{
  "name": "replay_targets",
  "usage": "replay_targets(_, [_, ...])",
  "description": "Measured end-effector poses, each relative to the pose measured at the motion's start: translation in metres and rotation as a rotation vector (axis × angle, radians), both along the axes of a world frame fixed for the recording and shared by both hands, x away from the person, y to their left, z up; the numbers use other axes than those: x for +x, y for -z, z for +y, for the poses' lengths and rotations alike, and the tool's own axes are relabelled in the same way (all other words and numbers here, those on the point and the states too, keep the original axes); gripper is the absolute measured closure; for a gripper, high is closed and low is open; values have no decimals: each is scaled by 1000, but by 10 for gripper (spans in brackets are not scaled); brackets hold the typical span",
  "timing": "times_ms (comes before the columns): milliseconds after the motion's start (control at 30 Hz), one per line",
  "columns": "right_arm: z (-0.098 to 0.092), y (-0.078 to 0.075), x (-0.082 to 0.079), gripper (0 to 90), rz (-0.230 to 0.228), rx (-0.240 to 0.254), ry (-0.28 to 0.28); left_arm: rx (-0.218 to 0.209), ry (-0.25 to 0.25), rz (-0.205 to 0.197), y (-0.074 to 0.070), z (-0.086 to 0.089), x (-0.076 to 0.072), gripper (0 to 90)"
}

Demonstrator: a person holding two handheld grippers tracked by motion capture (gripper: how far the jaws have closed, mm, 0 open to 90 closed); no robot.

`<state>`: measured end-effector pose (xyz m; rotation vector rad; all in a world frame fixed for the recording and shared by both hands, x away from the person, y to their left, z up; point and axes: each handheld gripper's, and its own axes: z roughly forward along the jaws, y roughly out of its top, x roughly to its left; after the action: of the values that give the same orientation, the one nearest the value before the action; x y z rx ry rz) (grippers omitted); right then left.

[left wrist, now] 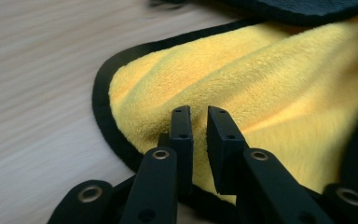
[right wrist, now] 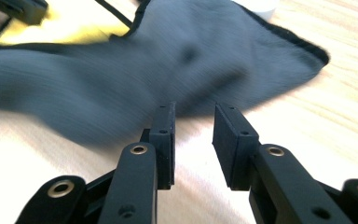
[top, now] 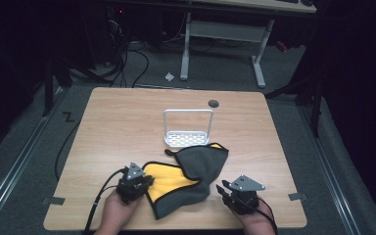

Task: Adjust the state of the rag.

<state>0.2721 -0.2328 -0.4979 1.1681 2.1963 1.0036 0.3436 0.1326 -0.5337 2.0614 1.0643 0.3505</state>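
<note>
- Black, flat-faced rectangular pads on the left gripper (left wrist: 199, 123) stand with a narrow slit between them, poised over the yellow pile of the cloth (left wrist: 270, 79); nothing sits between them and the pads do not pinch the fabric.
- Right gripper (right wrist: 193, 122): same black pads, set apart with a plain gap, bare wood under them; the grey side of the cloth lies just ahead, not touched.
- Cloth, high view (top: 188, 178): soft microfibre, yellow plush on one face, dark grey on the other, bound with a black hem. It lies crumpled and partly folded over itself near the front edge of the tabletop (top: 117, 122), about midway along it, between the two grippers. The yellow face shows toward the left gripper (top: 136, 183), the grey fold toward the right gripper (top: 241, 192).
- Rack (top: 188, 128): small white metal stand with a perforated base and an upright wire loop, at the tabletop's centre, just behind the cloth; the cloth's far edge reaches its base. Nothing lies on it.
- Tabletop: pale wood-grain laminate, rounded corners, with a dark round grommet (top: 213, 103) near the rear edge.
</note>
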Motion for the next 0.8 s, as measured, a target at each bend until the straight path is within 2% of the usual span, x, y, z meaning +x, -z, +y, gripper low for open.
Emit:
replay_targets(33, [2, 0, 2, 689, 1, 2, -2, -12, -31, 4, 0, 9, 3, 803])
replay_targets(67, [4, 0, 4, 683, -2, -4, -6, -12, -31, 4, 0, 9, 3, 798])
replay_targets(100, [6, -1, 7, 675, 0, -7, -10, -22, -76, 15, 0, 23, 7, 788])
replay_targets(167, [10, -1, 10, 659, 0, -8, -18, -21, -89, 21, -1, 28, 7, 772])
replay_targets(200, [18, -2, 17, 621, 8, -4, -31, -23, -102, 31, -3, 32, 6, 728])
replay_targets(233, [18, -2, 17, 621, 8, -4, -31, -23, -102, 31, -3, 32, 6, 712])
replay_targets(267, [28, -4, 25, 592, 4, -1, -47, -24, -98, 32, -4, 31, 5, 695])
replay_targets(333, [34, -5, 30, 582, -1, -1, -54, -19, -71, 27, -5, 25, 1, 677])
replay_targets(367, [47, -8, 42, 581, -13, -3, -71, -4, -47, 16, -6, 18, -2, 653])
replay_targets(400, [54, -9, 48, 579, -29, -10, -74, -7, -37, 14, -7, 14, -4, 644])
replay_targets(500, [74, -11, 67, 546, -18, 10, -85, -24, -5, 21, -8, 7, -8, 636])
replay_targets(600, [90, -11, 81, 508, -19, 7, -88, -26, 19, 22, -7, 2, -12, 627])
replay_targets(700, [99, -4, 92, 474, 15, -4, -85, -22, 37, 25, -7, 0, -13, 608])
replay_targets(733, [101, 0, 94, 474, 30, -13, -81, 1, 49, 24, -4, -3, -14, 607])
replay_targets(800, [103, 8, 98, 498, 54, -34, -81, 14, 52, 14, -3, -5, -14, 607])
